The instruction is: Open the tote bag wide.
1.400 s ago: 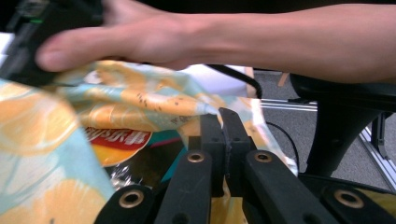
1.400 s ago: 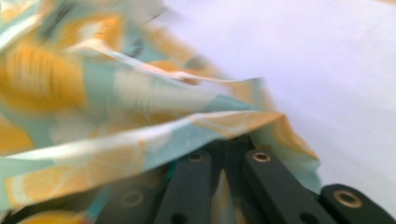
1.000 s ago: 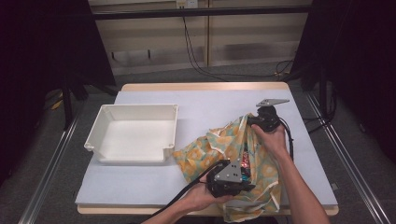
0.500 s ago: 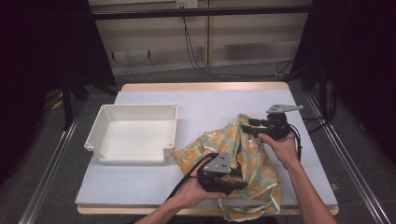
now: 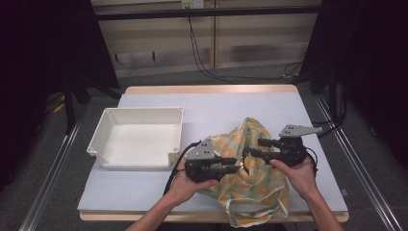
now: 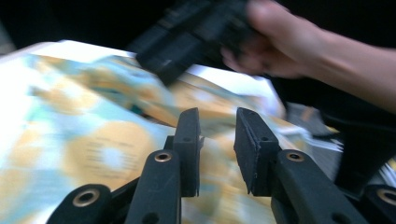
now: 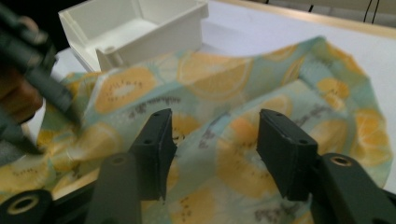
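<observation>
Two grippers face each other over the fruit-print cloth (image 5: pixel 250 178), which lies crumpled at the near right of the bench (image 5: pixel 216 106). The left gripper (image 5: pixel 235 163) has its fingers a little apart and just been closing with nothing between them; the right gripper (image 5: pixel 254 148) has its fingers spread, just been opening, also empty. Farther, at about ten o'clock from the cloth, stands a white tray (image 5: pixel 139 139).

Table (image 5: pixel 159 192) w/ bin (image 5: pixel 103 150), cloth (image 5: pixel 255 187)
</observation>
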`<control>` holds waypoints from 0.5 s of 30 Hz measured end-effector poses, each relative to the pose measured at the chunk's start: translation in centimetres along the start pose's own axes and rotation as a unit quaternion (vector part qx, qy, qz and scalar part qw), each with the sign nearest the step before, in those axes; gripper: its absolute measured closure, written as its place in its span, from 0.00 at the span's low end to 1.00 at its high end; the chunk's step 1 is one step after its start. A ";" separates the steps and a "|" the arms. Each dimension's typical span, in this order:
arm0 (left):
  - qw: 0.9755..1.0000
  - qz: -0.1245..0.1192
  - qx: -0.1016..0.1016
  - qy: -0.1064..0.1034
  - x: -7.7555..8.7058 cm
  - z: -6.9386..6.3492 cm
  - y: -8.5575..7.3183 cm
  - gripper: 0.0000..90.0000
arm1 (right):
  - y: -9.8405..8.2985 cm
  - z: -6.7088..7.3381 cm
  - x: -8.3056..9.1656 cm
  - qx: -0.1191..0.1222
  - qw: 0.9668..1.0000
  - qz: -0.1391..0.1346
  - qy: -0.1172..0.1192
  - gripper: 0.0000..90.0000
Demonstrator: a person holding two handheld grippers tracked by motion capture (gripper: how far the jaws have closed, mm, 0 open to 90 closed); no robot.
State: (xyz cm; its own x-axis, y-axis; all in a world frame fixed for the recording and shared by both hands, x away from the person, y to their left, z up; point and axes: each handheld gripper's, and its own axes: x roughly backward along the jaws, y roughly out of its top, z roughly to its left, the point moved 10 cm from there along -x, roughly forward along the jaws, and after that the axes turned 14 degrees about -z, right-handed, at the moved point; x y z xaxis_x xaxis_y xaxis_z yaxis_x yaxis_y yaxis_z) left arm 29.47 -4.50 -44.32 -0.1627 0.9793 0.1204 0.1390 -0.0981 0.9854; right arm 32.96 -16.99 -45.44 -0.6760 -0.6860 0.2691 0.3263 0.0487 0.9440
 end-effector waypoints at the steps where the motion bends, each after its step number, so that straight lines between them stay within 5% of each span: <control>1: 1.000 0.004 0.007 0.003 -0.2 0.6 -0.2 0.73 | -0.3 0.0 -0.1 0.001 1.000 0.003 -0.004 0.45; 3: 0.999 0.030 0.005 0.016 -0.5 1.7 -1.3 0.66 | -0.9 0.4 -0.2 -0.006 1.000 0.004 -0.002 0.41; 8: 0.997 0.071 0.004 0.030 -0.2 2.4 -4.3 0.66 | -3.3 1.3 -0.8 -0.002 0.999 0.035 -0.002 0.37; 11: 0.997 0.071 0.003 0.031 0.1 2.3 -5.0 0.66 | -4.5 1.5 -1.1 0.008 0.999 0.052 -0.010 0.37; 13: 0.997 0.071 0.005 0.035 0.3 2.4 -4.8 0.65 | -4.8 1.5 -1.2 0.018 0.998 0.055 -0.018 0.40; 15: 0.997 0.074 0.004 0.034 0.5 2.3 -4.9 0.64 | -4.8 1.4 -1.1 0.023 0.998 0.057 -0.025 0.53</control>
State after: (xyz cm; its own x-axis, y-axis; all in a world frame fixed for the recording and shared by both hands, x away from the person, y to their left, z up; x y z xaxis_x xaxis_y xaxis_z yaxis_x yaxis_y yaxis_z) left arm 30.97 -3.16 -49.32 -0.2064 0.9396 0.2732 0.1749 -0.2393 0.9551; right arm 31.21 -15.50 -49.98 -0.6682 -0.6374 0.3837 0.3728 0.1595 0.9141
